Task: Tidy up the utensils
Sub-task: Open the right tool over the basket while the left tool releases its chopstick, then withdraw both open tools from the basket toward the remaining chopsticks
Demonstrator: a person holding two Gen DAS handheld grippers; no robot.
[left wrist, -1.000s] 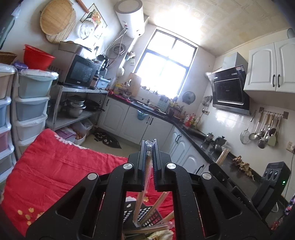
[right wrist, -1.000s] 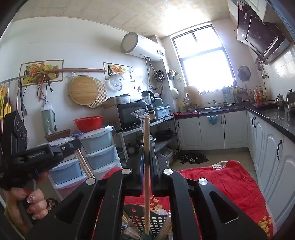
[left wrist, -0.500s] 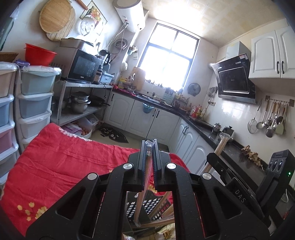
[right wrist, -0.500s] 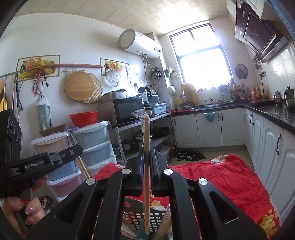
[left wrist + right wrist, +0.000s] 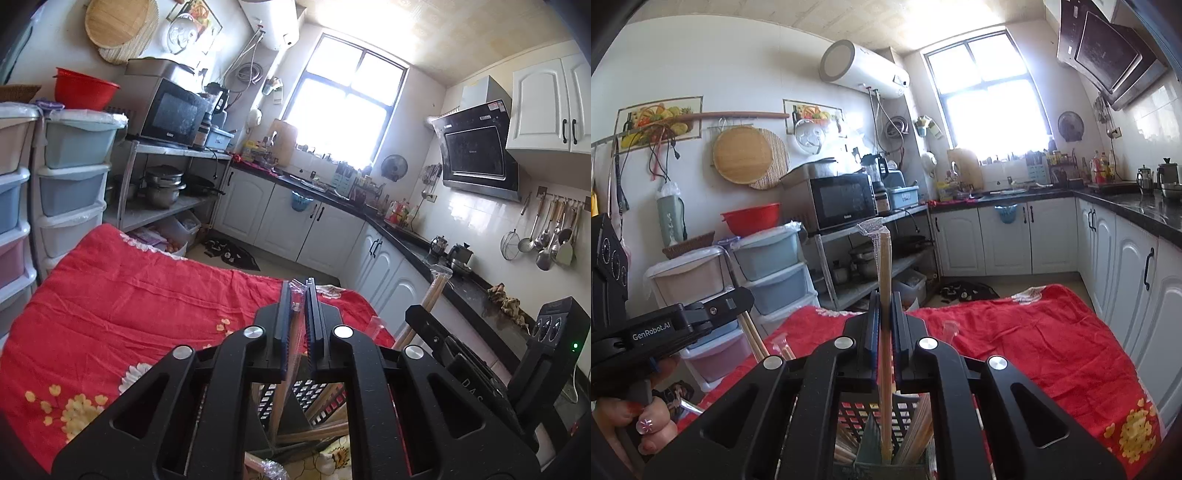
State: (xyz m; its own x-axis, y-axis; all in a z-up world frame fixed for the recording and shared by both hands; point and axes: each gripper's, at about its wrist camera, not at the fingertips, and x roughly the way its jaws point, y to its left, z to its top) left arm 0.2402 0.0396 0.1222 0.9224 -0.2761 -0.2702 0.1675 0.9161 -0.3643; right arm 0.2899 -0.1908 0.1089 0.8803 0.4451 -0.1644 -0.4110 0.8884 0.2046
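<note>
Right now each gripper carries its own pair of plastic-wrapped chopsticks above a black slotted basket that stands on a red flowered cloth. The right gripper has its jaws clamped on one wrapped pair of chopsticks, which stands nearly upright: its top, with the clear wrapper flaring open, rises well above the jaws, and its lower end reaches down into the basket among other chopsticks already leaning there. The left gripper likewise has its jaws closed on a second wrapped pair, tilted a little, the wrapper's crinkled tip just showing above the jaws and the sticks running down toward the basket below, where several more lie crossed. In the right wrist view the left gripper comes in from the left edge, held by a hand with painted nails. The basket sits near the cloth's closer edge. Around the cloth-covered surface are white kitchen cabinets, a dark countertop, stacked plastic drawers, a microwave on a metal shelf, and a bright window.
</note>
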